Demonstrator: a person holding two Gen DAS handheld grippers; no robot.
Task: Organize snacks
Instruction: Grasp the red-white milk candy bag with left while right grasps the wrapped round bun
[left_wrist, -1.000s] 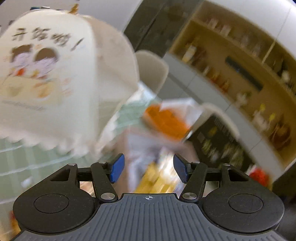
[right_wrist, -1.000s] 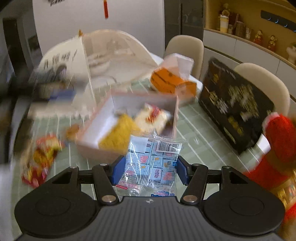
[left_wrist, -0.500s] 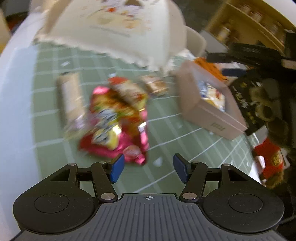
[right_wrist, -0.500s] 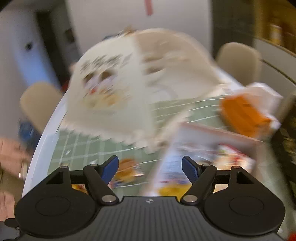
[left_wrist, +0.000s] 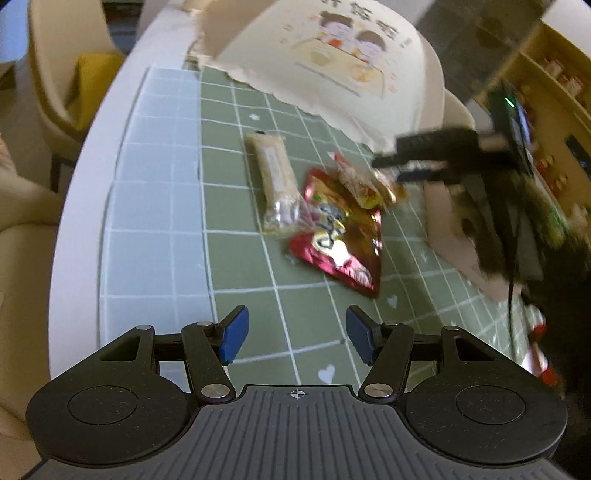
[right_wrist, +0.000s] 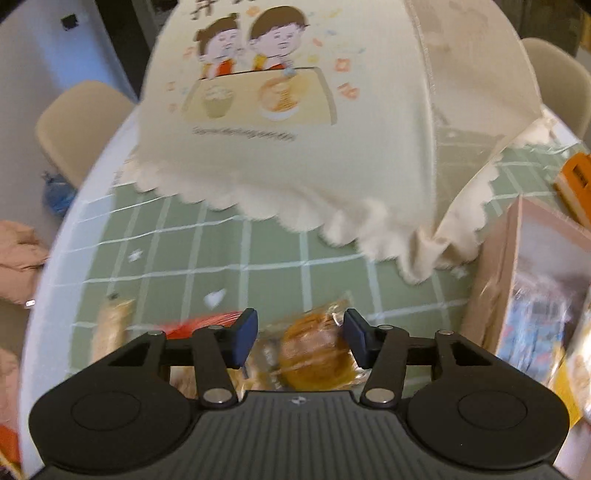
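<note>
Several snacks lie on the green checked tablecloth (left_wrist: 236, 206): a long pale bar (left_wrist: 275, 181), a red foil bag (left_wrist: 340, 240) and a small yellow-red packet (left_wrist: 360, 182). My left gripper (left_wrist: 297, 339) is open and empty, hovering short of them. My right gripper (right_wrist: 300, 338) is open, its fingers on either side of a round brown pastry in clear wrap (right_wrist: 314, 354); contact is unclear. The right gripper also shows blurred in the left wrist view (left_wrist: 413, 162), over the snack pile. The pink cardboard box (right_wrist: 513, 266) at right holds packets.
A cream mesh food cover with a cartoon print (right_wrist: 280, 122) stands on the table behind the snacks. Beige chairs (left_wrist: 55, 74) stand around the round white table (left_wrist: 74, 221). An orange box (right_wrist: 576, 181) lies at far right. Shelving (left_wrist: 554, 74) lines the wall.
My right gripper let go of the clear blue-printed packet by the box, swung left and came down over the brown pastry. My left gripper swung down from the food cover toward the snack pile.
</note>
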